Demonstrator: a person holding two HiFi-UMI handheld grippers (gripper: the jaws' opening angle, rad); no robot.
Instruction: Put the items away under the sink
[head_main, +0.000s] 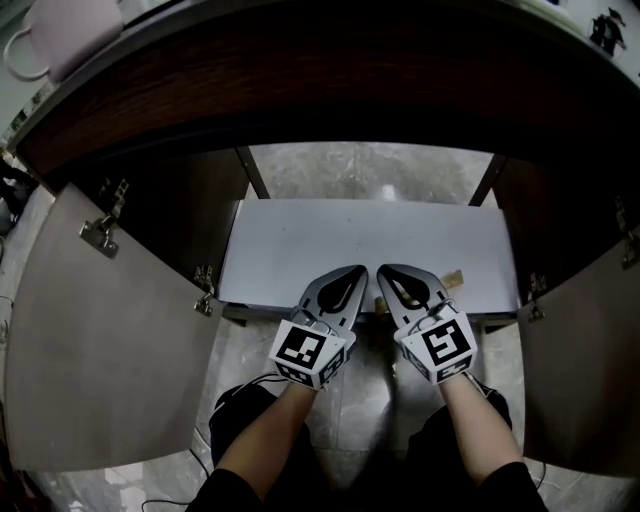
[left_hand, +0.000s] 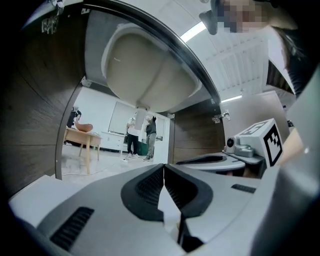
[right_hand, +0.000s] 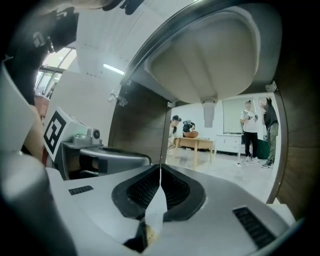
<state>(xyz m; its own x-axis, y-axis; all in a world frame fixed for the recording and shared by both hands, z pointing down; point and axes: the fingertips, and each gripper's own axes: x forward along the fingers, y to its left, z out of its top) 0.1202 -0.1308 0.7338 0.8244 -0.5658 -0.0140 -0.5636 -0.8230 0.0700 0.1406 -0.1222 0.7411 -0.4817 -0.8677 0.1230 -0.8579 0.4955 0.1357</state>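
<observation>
Clenching its fingers flat together on nothing, the left gripper (head_main: 352, 272) is hovering just beside the right gripper (head_main: 388, 271), whose fingers are also pressing shut and empty. Both are hanging over the front edge of the pale shelf (head_main: 300, 250). Its bare surface is lying open ahead of the fingers, between the swung-out doors (head_main: 100, 340) and under the sink bowl (left_hand: 150, 70). A small tan item (head_main: 454, 276) is lying just right of the right fingers, half hidden and too small to identify.

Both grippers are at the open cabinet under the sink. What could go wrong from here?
The left gripper and right gripper sit shut, close side by side, so they could knock each other. The sink bowl hangs above them, and lifting may strike it. The hinge on the open left door could snag an arm.
</observation>
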